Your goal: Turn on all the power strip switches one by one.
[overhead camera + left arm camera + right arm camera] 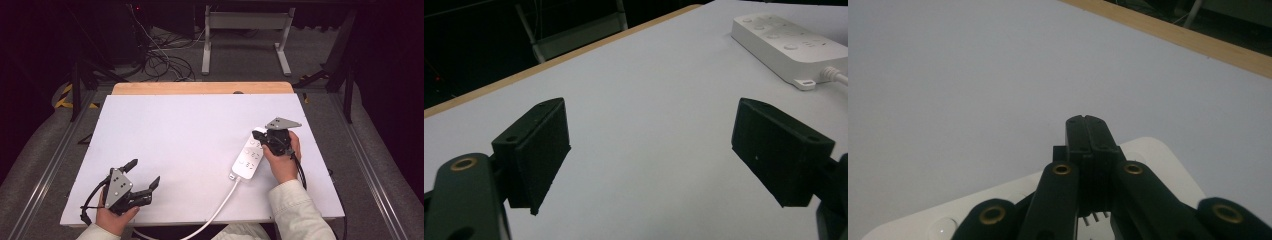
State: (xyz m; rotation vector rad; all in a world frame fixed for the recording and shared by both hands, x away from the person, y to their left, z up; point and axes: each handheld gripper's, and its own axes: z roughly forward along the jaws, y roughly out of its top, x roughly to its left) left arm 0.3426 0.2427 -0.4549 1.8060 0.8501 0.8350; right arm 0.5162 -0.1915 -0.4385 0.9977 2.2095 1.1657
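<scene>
A white power strip (248, 159) lies at the table's right, its white cable (215, 210) running off the near edge. My right gripper (262, 141) is over the strip's far end, jaws pressed together. In the right gripper view the shut tips (1085, 127) hang just above the strip (1158, 155). Small metal prongs show under the jaws; I cannot tell whether a plug is held. My left gripper (145, 172) rests near the front left of the table, wide open and holding nothing. In the left gripper view, bare table shows between its jaws (649, 150), and the strip (789, 42) lies far to the upper right.
The white tabletop (190, 135) has a wooden strip (200, 88) along its far edge. Beyond it stand a white table frame (245, 35) and loose cables (160, 60) on the floor. Metal rails (45, 165) run along both sides of the table.
</scene>
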